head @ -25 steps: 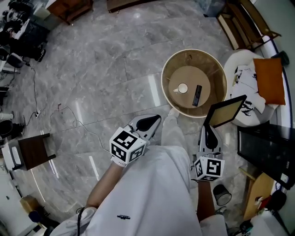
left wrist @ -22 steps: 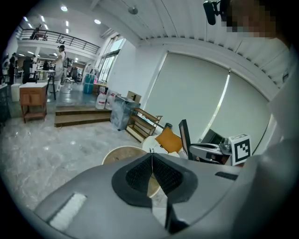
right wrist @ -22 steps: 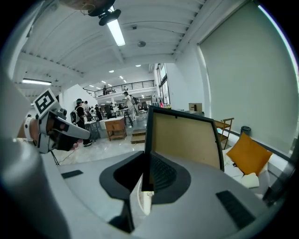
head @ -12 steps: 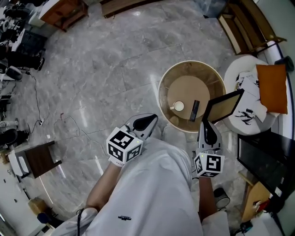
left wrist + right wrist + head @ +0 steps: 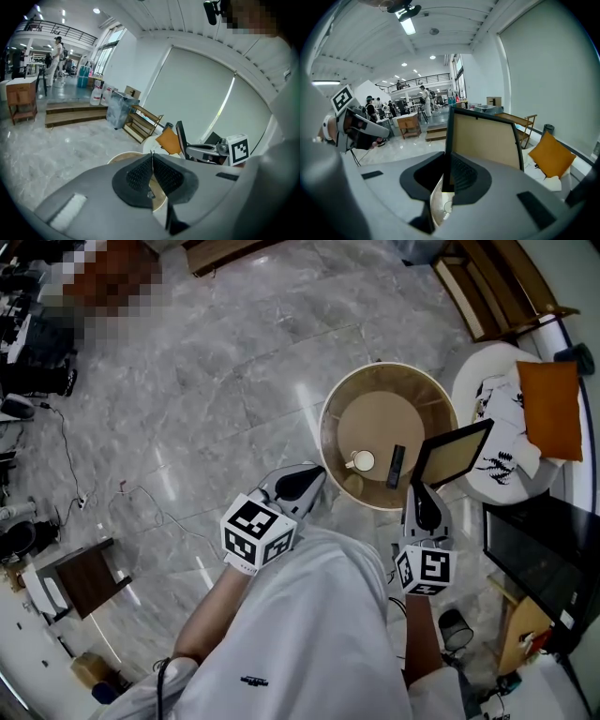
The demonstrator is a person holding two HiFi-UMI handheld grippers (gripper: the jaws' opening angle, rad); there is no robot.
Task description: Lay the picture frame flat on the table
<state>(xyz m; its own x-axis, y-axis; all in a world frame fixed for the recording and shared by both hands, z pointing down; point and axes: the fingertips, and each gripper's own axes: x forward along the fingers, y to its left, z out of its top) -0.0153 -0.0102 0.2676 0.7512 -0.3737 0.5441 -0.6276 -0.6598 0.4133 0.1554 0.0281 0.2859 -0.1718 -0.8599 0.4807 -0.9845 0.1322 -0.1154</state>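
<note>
A black-edged picture frame (image 5: 452,453) with a tan panel is held tilted above the right rim of the round wooden table (image 5: 330,441). My right gripper (image 5: 419,491) is shut on its lower left edge. In the right gripper view the picture frame (image 5: 487,138) rises upright from between the jaws. My left gripper (image 5: 302,480) is shut with nothing in it, left of the table's near rim. Its closed pads (image 5: 140,174) meet in the left gripper view.
On the table lie a white cup (image 5: 363,461) and a black remote (image 5: 395,466). A white chair with an orange cushion (image 5: 548,409) stands right of it. A dark cabinet (image 5: 534,559) is at the right. Cables (image 5: 141,488) trail over the marble floor.
The table has come nearer to both grippers in the head view. The right gripper still grips the frame, which now overlaps the table's right rim. The left gripper has shifted slightly toward the table.
</note>
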